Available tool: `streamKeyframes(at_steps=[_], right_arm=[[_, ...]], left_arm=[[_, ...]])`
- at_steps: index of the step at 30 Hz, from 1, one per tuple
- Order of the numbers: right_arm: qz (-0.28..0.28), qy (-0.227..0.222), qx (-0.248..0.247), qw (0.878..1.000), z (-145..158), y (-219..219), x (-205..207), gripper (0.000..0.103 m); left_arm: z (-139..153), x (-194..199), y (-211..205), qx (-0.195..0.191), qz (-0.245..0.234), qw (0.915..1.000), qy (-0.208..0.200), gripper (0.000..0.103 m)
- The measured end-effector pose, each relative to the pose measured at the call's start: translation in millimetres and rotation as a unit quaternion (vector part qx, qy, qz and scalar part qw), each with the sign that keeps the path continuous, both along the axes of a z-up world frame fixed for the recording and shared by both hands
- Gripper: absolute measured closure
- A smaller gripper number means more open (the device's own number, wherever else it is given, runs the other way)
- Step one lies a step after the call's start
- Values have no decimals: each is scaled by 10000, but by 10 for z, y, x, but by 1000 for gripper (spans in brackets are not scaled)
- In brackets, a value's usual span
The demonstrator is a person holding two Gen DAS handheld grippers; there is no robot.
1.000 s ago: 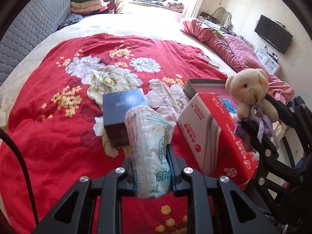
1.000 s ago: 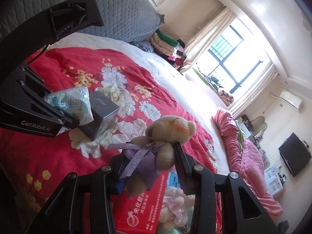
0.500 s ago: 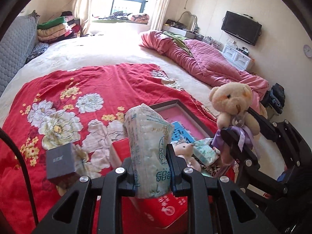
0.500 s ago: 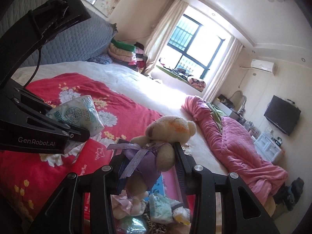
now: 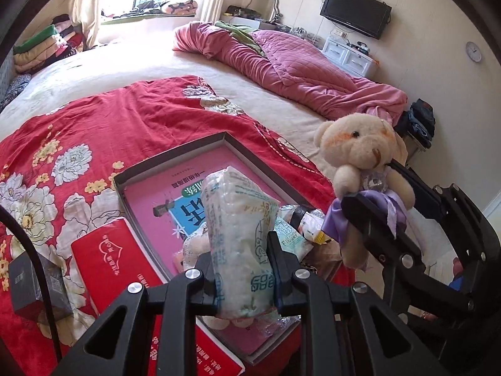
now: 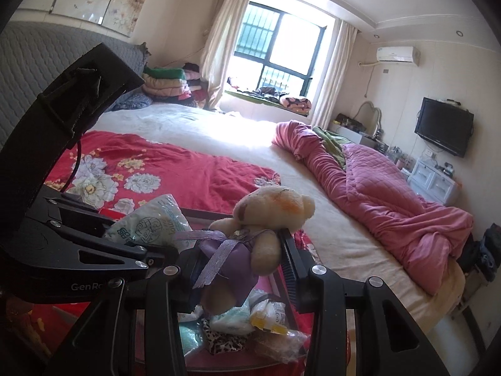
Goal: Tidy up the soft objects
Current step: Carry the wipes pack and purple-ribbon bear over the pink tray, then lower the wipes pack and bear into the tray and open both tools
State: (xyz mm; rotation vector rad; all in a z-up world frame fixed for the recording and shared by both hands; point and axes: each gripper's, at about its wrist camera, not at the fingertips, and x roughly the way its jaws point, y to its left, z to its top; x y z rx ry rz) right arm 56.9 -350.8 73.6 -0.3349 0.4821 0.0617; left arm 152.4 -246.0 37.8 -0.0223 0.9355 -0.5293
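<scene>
My left gripper (image 5: 242,255) is shut on a soft tissue pack (image 5: 239,235) in clear printed wrap, held upright over a shallow dark-rimmed box (image 5: 175,163) with a pink bottom. Several small soft packs (image 5: 291,228) lie in the box's near corner. To the right, my right gripper (image 6: 241,250) is shut on a cream teddy bear (image 6: 269,213) in a purple dress, also above the box; the bear (image 5: 360,147) shows in the left wrist view too. In the right wrist view the tissue pack (image 6: 150,222) and the left gripper's body (image 6: 62,244) sit at the left.
The box rests on a red flowered blanket (image 5: 94,125) on a wide bed. A red carton (image 5: 116,263) and a small dark box (image 5: 28,285) lie left of it. A pink quilt (image 5: 281,62) is bunched at the far right. A wall TV (image 5: 355,11) hangs beyond.
Both grippers have swung to the right across the bed with their loads and rolled; the open box now lies under them, and the red carton and dark box have slid to the left.
</scene>
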Motion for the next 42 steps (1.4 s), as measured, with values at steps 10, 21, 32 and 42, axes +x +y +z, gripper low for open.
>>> streamKeyframes(at_steps=[10, 21, 32, 42], right_arm=[[118, 635, 333, 9974, -369, -239, 204, 60], [295, 1411, 439, 9886, -819, -266, 483, 59], [275, 1376, 372, 9894, -854, -286, 494, 39], [143, 1190, 81, 9928, -639, -292, 306, 29]], left_arm=[[-287, 141, -172, 314, -118, 9992, 208, 79], [-524, 332, -198, 392, -62, 9981, 465, 78], [-524, 433, -131, 119, -11, 9980, 625, 46], [-414, 351, -52, 134, 64, 9988, 476, 33]])
